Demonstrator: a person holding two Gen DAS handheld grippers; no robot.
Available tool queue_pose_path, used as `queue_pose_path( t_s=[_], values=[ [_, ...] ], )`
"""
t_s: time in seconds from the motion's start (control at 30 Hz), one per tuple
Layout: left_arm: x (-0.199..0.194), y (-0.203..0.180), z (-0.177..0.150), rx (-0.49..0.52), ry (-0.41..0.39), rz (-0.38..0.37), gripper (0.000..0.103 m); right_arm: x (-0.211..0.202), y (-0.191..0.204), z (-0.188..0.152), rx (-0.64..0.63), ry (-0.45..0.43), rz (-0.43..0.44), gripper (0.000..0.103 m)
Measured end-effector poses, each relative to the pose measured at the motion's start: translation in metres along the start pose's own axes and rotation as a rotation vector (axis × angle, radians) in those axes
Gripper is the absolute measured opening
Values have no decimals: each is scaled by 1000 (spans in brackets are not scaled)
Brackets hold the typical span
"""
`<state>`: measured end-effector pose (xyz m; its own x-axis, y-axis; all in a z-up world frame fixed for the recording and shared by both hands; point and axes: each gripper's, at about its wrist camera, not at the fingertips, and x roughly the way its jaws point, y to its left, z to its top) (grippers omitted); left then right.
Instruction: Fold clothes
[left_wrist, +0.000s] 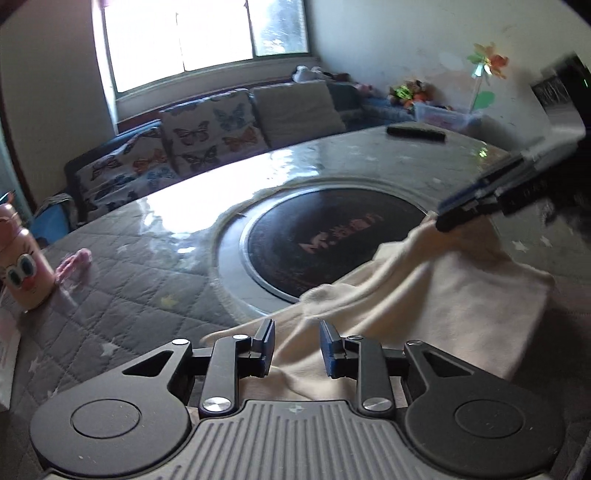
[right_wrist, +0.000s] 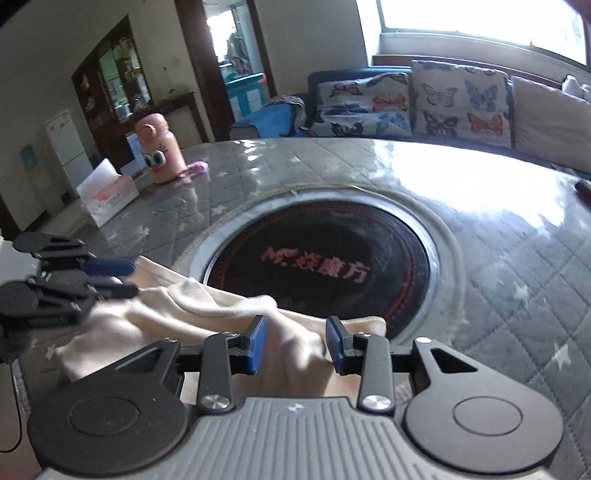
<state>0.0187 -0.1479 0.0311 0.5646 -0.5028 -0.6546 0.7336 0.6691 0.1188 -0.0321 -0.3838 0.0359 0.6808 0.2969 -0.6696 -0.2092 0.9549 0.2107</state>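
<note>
A cream garment (left_wrist: 424, 295) (right_wrist: 207, 306) lies rumpled and partly folded on the grey quilted table cover (left_wrist: 129, 295) (right_wrist: 517, 258), one edge over the round inset hob. In the left wrist view my left gripper (left_wrist: 297, 332) stands open over the garment's near corner, with cloth between the jaws but no pad pressing on it. My right gripper (left_wrist: 461, 214) appears at the right, at the garment's far raised edge. In the right wrist view my right gripper (right_wrist: 295, 328) is open, a ridge of cloth bulging between its blue pads. My left gripper (right_wrist: 110, 277) shows at the left by the cloth's edge.
A black round hob (left_wrist: 332, 240) (right_wrist: 325, 258) is set into the table's middle. A pink cartoon bottle (left_wrist: 26, 273) (right_wrist: 160, 155), a small pink item (left_wrist: 74, 264) and a tissue box (right_wrist: 107, 195) stand at one end, a black remote (left_wrist: 415, 132) at the other. A sofa with butterfly cushions (right_wrist: 458, 99) lies beyond.
</note>
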Motion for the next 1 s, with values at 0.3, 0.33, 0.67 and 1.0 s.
queue_pose_path(
  t_s=[0.3, 0.33, 0.67, 1.0],
  values=[
    [17, 2, 0, 33, 45, -28, 29, 23, 10, 18, -41, 75, 43, 36],
    [18, 2, 0, 35, 47, -30, 29, 29, 12, 20, -49, 89, 42, 36],
    [18, -2, 0, 54, 21, 2, 2, 60, 25, 16, -75, 113, 15, 5],
    [24, -9, 11, 94, -20, 123, 2, 47, 27, 27, -76, -32, -24, 4]
  ],
)
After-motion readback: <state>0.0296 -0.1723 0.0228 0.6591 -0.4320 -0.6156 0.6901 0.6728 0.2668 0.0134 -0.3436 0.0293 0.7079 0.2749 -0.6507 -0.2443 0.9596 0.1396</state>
